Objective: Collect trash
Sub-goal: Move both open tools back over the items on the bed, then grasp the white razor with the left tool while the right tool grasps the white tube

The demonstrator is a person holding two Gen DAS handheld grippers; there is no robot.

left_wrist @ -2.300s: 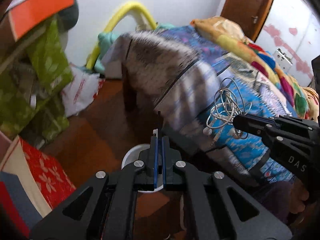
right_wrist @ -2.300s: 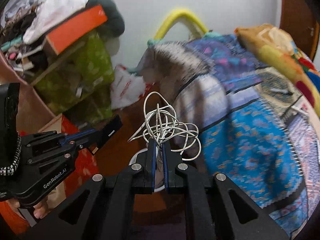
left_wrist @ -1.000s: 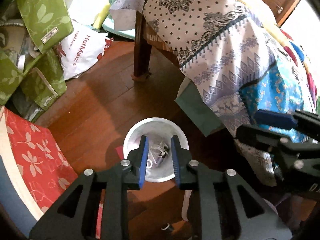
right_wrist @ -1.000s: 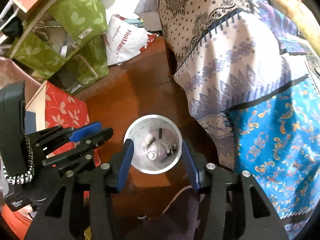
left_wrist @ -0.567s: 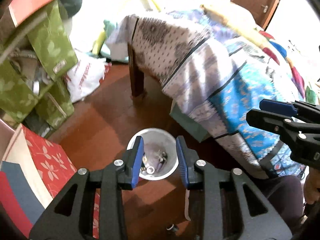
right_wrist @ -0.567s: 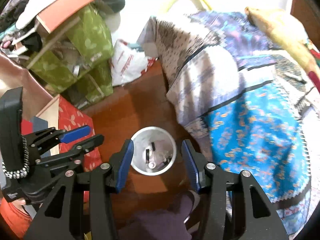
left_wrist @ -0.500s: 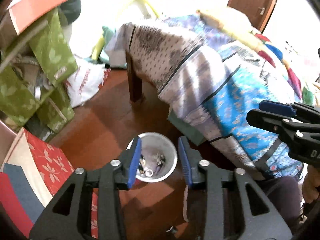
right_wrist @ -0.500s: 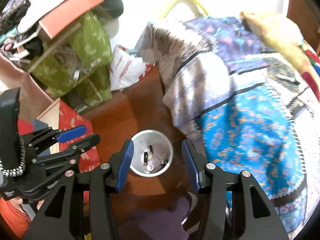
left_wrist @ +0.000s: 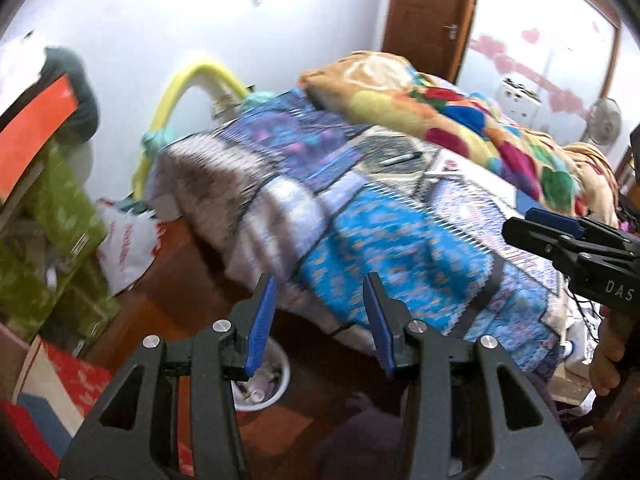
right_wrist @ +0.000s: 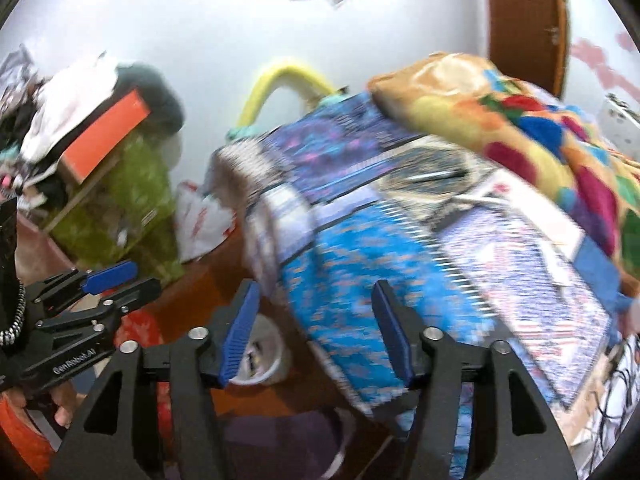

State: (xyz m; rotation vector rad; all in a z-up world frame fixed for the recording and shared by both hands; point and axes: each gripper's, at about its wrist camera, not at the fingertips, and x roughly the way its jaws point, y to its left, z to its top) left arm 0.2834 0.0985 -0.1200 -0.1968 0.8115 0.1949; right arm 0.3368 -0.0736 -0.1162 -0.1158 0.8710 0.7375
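Here the left gripper is nearest, its blue fingers spread wide with nothing between them. The right gripper has its jaws wide apart too and is empty. Just behind the left finger of each gripper, the white bin stands on the brown floor, beside the near corner of the bed. Small pieces of trash lie inside the bin, too blurred to name. Left of the bed a white plastic bag leans against green bags. On top of the bed lies a pen, and behind it a colourful blanket. Beyond the bed are a yellow tube and a brown door.
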